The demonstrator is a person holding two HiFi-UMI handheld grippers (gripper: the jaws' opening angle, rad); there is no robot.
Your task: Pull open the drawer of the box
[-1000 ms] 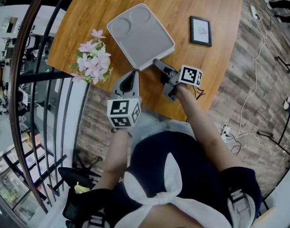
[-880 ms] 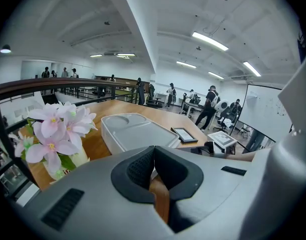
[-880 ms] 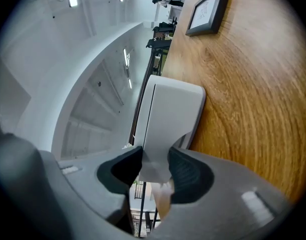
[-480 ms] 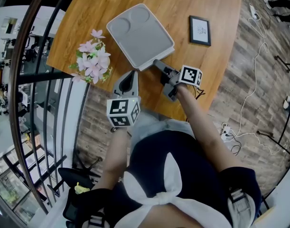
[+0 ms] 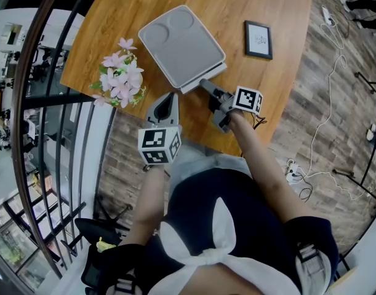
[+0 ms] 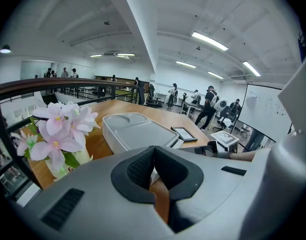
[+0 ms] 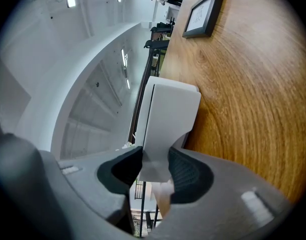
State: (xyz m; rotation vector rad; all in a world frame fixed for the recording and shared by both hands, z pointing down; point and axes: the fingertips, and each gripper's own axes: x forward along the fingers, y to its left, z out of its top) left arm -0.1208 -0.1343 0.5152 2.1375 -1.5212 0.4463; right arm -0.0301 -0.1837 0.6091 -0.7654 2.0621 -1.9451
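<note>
Judging the grip shallow, we noted the right gripper (image 7: pixel 154 168) clamped on the thin drawer pull (image 7: pixel 165 119) of the box (image 5: pixel 181 45) near the front edge of the table (image 5: pixel 280 91); pads could slip off, or the unbraced box could slide along. Our right forearm (image 5: pixel 261 158) reached forward, gripper near level, rolled sideways; the left gripper (image 6: pixel 154 154) hovered closed, empty, short of the box.
</note>
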